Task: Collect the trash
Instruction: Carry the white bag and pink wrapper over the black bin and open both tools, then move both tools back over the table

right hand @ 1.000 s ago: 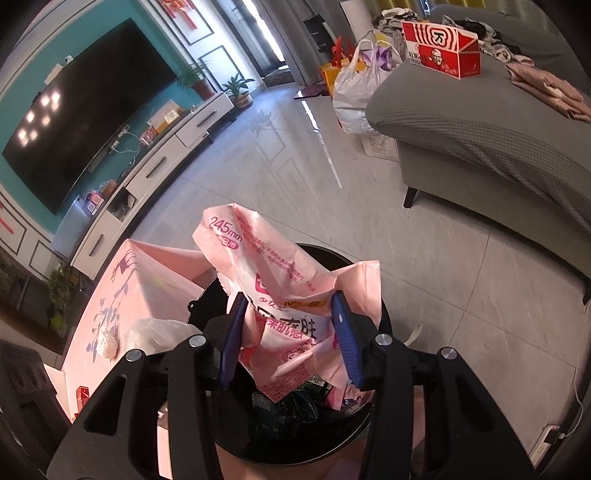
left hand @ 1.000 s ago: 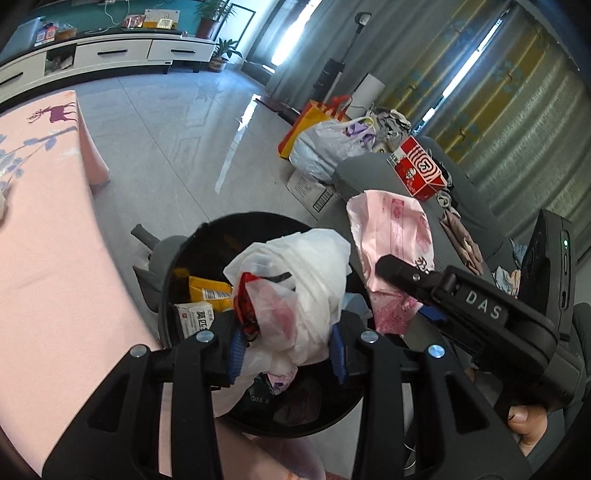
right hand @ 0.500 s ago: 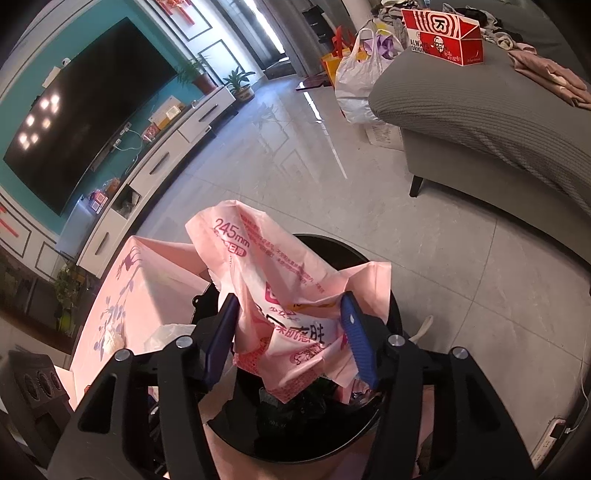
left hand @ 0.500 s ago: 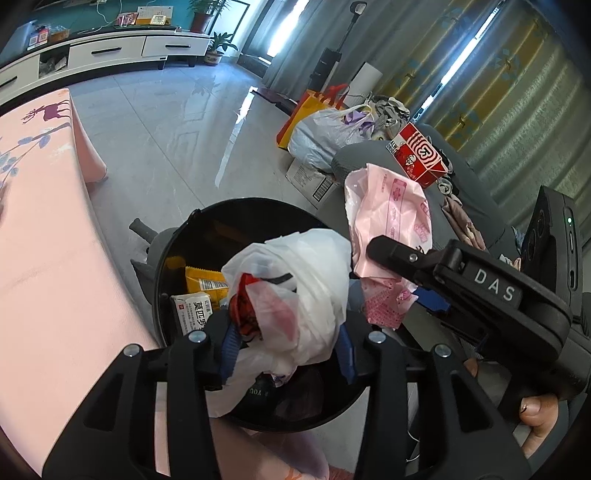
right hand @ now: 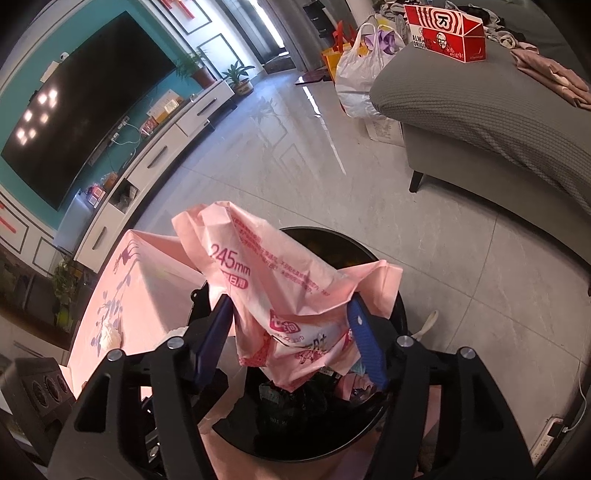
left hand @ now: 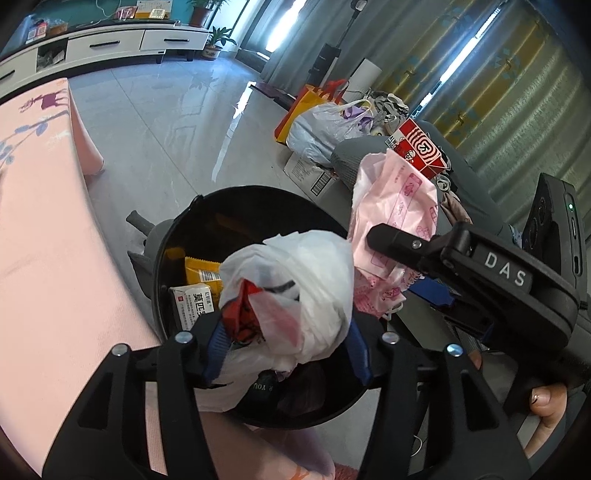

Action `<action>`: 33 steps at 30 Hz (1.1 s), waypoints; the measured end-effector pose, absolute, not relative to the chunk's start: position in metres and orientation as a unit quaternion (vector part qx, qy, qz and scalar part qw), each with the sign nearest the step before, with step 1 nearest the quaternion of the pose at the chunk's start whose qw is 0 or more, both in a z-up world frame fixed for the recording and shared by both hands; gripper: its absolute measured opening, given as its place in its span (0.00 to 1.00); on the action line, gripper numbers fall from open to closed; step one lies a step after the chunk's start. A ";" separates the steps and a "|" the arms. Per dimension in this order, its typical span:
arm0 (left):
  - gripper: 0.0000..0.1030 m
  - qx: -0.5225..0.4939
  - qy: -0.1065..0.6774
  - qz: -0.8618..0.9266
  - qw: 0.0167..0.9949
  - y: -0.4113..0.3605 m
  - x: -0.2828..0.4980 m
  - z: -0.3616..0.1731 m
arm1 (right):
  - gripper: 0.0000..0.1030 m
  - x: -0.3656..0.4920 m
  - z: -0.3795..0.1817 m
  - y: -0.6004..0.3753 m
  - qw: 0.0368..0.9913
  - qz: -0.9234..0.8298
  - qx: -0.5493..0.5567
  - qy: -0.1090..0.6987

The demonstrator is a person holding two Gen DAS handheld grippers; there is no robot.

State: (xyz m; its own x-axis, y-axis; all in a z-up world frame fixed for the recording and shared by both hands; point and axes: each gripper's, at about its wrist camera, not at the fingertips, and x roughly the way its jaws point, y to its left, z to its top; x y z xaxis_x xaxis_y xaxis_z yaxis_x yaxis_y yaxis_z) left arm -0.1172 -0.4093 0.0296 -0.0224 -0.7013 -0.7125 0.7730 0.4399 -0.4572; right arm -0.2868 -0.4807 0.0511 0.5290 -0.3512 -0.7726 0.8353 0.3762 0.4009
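Note:
A black trash bin (left hand: 236,199) stands on the floor beside a pink-clothed table (left hand: 44,229). Over its mouth my left gripper (left hand: 286,343) holds a crumpled white plastic bag (left hand: 295,273) with red scraps inside. Its jaws are opening, and the bag still fills the gap and touches both blue pads. My right gripper (right hand: 291,332) hangs over the same bin (right hand: 391,273) with a pink printed wrapper (right hand: 280,280) between its pads. Those jaws are opening too, and the wrapper still leans on both pad tips. In the left wrist view the pink wrapper (left hand: 395,206) shows beside the white bag.
A yellow packet (left hand: 201,271) and a white medicine box (left hand: 192,299) lie in the bin. A grey sofa (right hand: 480,110) carries a red carton (right hand: 443,33) and clothes. Full bags (left hand: 325,125) stand on the tiled floor. A TV cabinet (right hand: 155,155) lines the far wall.
Both pairs of jaws have spread wider around the white bag and the pink wrapper, which have puffed out but stayed between the pads. Neither hand has shifted much.

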 end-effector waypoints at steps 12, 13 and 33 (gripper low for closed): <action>0.94 0.001 0.485 -0.553 0.677 -0.398 -0.111 0.032 | 0.81 -0.283 0.054 -0.475 0.774 -0.402 0.390 0.296; 0.95 -0.005 0.486 -0.552 0.677 -0.397 -0.110 0.032 | 0.82 -0.283 0.055 -0.475 0.774 -0.403 0.388 0.295; 0.97 -0.099 0.415 -0.328 0.843 -0.188 -0.032 0.104 | 0.92 -0.266 0.067 -0.457 0.793 -0.412 0.355 0.274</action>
State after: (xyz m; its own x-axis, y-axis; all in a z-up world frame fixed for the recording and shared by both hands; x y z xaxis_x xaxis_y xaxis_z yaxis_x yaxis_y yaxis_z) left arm -0.0324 -0.1878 0.1038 0.4409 -0.6355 -0.6338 0.4710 0.7649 -0.4393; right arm -0.2658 -0.4568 0.0669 0.5099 -0.4594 -0.7273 0.8484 0.4084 0.3368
